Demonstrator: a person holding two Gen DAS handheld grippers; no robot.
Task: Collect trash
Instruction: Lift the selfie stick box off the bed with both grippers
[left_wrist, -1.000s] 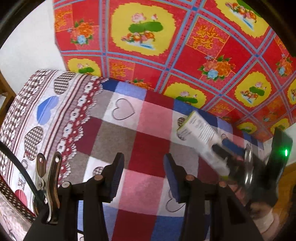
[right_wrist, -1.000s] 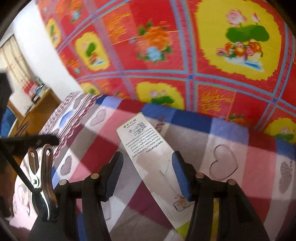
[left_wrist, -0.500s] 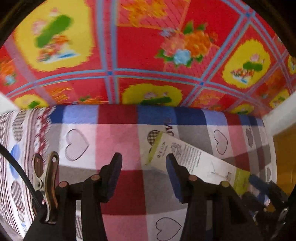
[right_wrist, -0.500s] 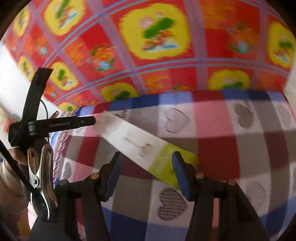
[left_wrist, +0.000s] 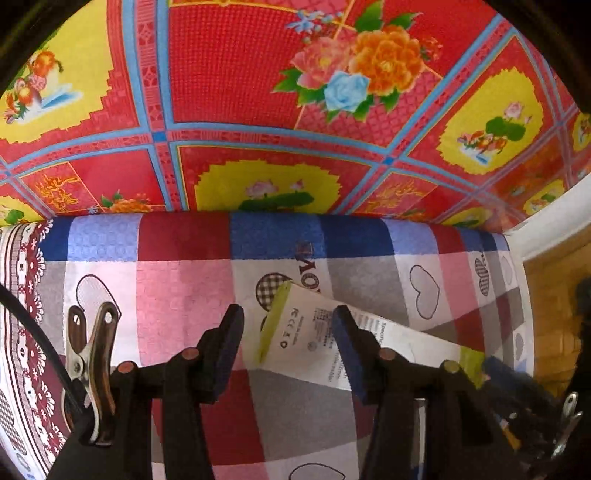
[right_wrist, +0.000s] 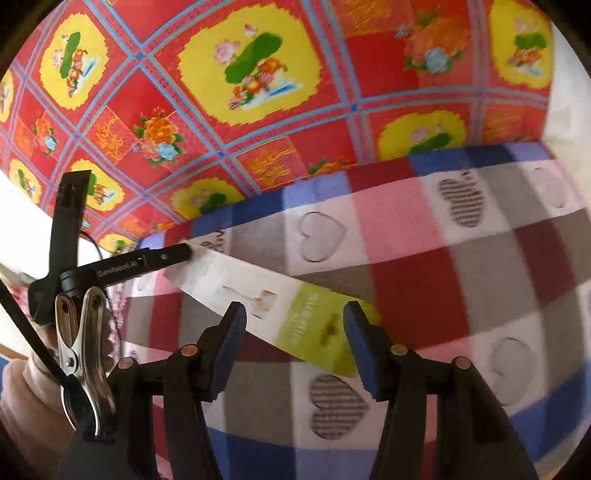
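Both grippers, left (left_wrist: 288, 349) and right (right_wrist: 293, 341), straddle the box (right_wrist: 258, 299) mid-frame, jaws apart, so next they'd probably clamp and lift.

Bright, saturated fisheye views curve strongly toward dark corners; the right wrist view is motion-blurred.

So the trash is one long flat cardboard box (left_wrist: 306, 332), white with lime-green ends and small printed specs on its face. It's lying flat and diagonal on the checked heart-pattern bedspread (right_wrist: 424, 266), not crushed.
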